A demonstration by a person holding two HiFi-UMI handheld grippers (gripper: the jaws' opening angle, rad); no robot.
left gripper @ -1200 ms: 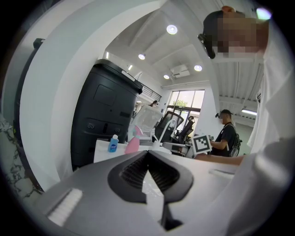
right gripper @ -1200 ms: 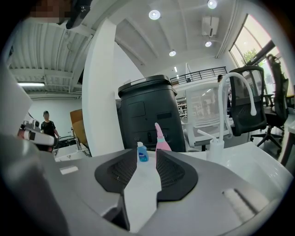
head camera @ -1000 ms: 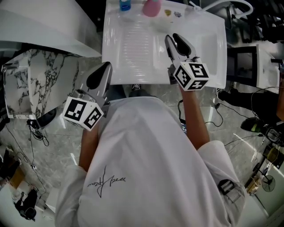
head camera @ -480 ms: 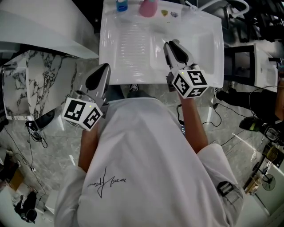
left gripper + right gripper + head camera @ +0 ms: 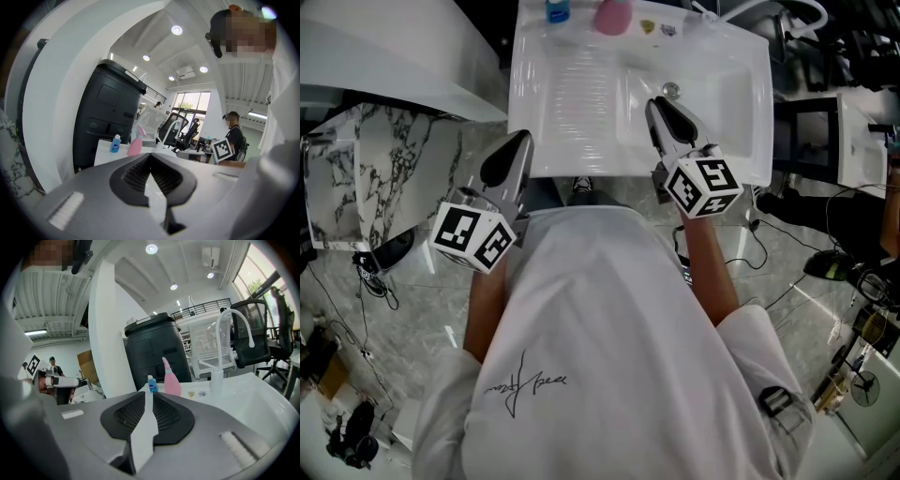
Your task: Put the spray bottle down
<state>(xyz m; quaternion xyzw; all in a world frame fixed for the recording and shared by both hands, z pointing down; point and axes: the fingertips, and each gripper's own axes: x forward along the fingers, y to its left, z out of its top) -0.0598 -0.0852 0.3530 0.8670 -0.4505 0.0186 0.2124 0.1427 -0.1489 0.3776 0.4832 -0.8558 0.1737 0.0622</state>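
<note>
Right gripper view — spray bottle (image 5: 171, 379) upright

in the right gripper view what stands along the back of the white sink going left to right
small blue bottle → pink spray bottle → white faucet

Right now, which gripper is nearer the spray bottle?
Right. The right gripper, empty jaws just closing, is over the sink, short of the spray bottle; the left gripper hangs at its near edge.
</note>
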